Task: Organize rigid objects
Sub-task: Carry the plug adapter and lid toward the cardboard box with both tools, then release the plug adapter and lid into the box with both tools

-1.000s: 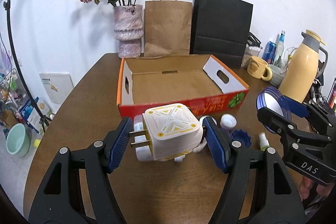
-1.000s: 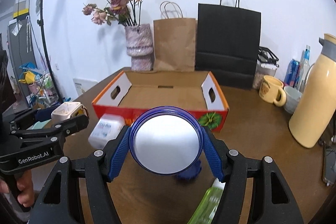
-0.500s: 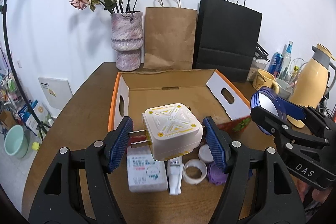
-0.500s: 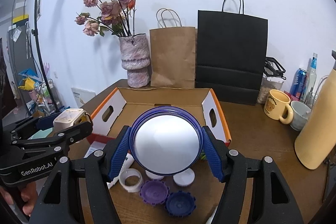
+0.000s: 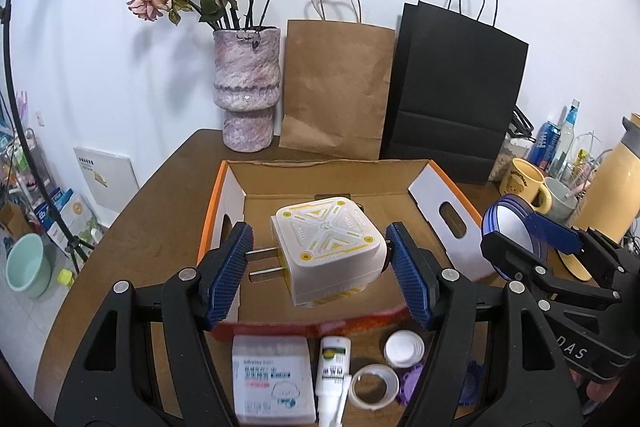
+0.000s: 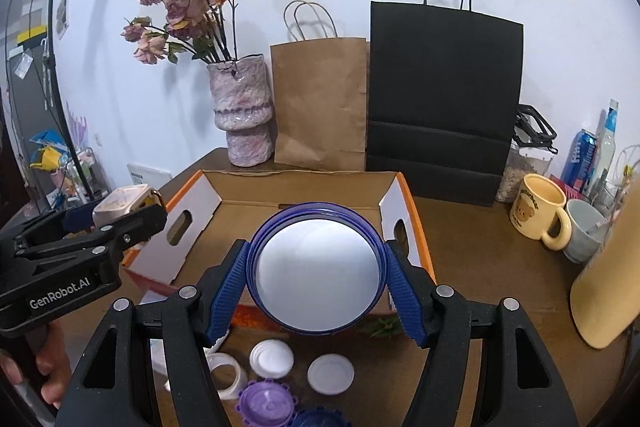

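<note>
The left gripper (image 5: 318,269) is clenched on a white cube-shaped plug adapter with yellow trim (image 5: 330,247), its two metal prongs against the left pad. It hangs above the open orange-and-white cardboard box (image 5: 448,215), over the box's near left part. The right gripper (image 6: 316,285) grasps a round blue-rimmed mirror (image 6: 318,269) by its edge, the glass facing the camera, held over the box's near wall.

The box sits mid-desk on the brown wooden desk (image 6: 480,267). Between the box and the desk's near edge lie a white rectangular packet with blue print (image 5: 272,381), a small white tube-like bottle (image 5: 332,367), a clear tape ring (image 5: 374,385), white round lids (image 6: 330,373) and a purple scalloped cap (image 6: 266,403); a dark blue one beside it is mostly cut off, so its shape is uncertain.
</note>
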The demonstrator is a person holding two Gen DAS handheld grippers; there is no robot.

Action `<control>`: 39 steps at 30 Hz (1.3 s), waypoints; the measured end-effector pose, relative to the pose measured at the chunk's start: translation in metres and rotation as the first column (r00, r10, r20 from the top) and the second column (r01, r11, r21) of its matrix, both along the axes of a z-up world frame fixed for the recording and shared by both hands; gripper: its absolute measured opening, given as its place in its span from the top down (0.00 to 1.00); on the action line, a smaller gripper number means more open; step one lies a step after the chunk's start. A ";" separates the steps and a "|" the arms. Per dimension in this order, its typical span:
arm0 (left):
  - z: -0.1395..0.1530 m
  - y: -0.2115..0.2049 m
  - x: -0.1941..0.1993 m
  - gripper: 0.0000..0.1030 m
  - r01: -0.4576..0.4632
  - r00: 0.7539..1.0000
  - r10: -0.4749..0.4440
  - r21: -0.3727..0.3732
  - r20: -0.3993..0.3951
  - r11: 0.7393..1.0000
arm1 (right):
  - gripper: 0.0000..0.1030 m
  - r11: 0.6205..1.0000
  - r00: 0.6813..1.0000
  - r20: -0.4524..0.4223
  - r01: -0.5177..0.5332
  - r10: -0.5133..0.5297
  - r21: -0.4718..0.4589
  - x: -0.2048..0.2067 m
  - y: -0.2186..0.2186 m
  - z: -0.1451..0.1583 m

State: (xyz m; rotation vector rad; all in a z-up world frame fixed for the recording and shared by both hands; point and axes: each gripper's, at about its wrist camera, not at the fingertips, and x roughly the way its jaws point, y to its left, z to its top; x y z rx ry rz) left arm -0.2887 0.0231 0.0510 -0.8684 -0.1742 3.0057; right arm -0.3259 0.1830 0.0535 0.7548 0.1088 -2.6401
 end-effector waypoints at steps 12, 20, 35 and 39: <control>-0.009 0.009 -0.045 0.37 0.007 1.000 -0.006 -0.018 0.031 1.000 | 0.31 1.000 0.999 0.032 0.026 -0.026 0.010 -0.052 0.001 -0.003; -0.019 0.009 -0.075 0.37 -0.007 0.998 0.009 -0.039 0.059 0.999 | 0.31 0.999 0.996 0.089 0.017 -0.020 0.040 -0.085 -0.001 -0.019; -0.043 0.004 -0.106 0.37 -0.028 0.992 0.039 -0.094 0.118 0.995 | 0.31 0.994 0.986 0.165 -0.005 -0.013 0.112 -0.122 -0.009 -0.053; -0.043 0.004 -0.105 0.36 -0.033 0.992 0.045 -0.102 0.118 0.994 | 0.30 0.993 0.985 0.170 -0.016 -0.004 0.114 -0.122 -0.010 -0.056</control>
